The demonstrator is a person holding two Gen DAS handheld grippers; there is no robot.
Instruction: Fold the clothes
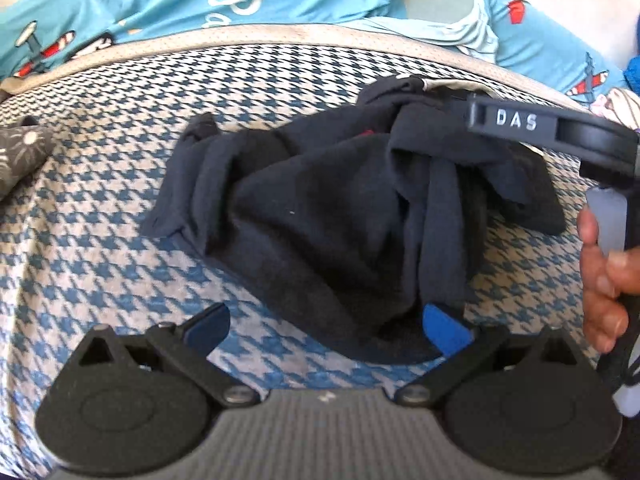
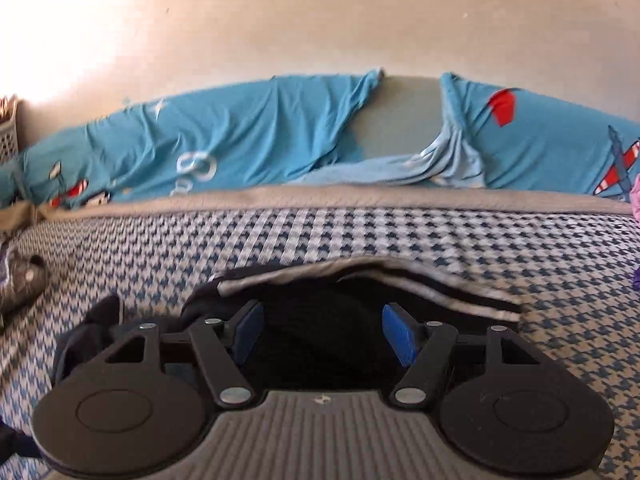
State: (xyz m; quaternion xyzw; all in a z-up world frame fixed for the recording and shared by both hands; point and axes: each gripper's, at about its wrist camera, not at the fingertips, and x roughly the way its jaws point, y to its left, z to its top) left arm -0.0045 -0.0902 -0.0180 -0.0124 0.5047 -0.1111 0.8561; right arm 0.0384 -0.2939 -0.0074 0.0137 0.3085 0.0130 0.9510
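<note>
Crumpled dark cloth (image 1: 340, 216) lies in a heap on the blue-and-white houndstooth bedspread (image 1: 100, 248), and everything else sits around that heap. Near its closest edge the left gripper (image 1: 326, 326) hangs over it with its jaws spread wide; one blue pad (image 1: 444, 328) rests against a hanging fold of the garment, the other pad (image 1: 208, 326) stands off over bare bedspread, so nothing is pinched. At the far right side of the heap the right gripper (image 2: 326, 332) comes in low, and a hand (image 1: 604, 276) is wrapped round its handle. Its jaws stand partly apart with the dark fabric lying between the blue pads (image 2: 400, 336) but not squeezed by them. A pale grey band (image 2: 360, 276) of the garment, perhaps a waistband or hem, shows just beyond those fingers. Past the heap, along the wall (image 2: 320, 20), runs a turquoise sheet (image 2: 240, 136) printed with little aeroplanes. Off to the left of the heap lies a small dark patterned piece (image 1: 24, 152).
</note>
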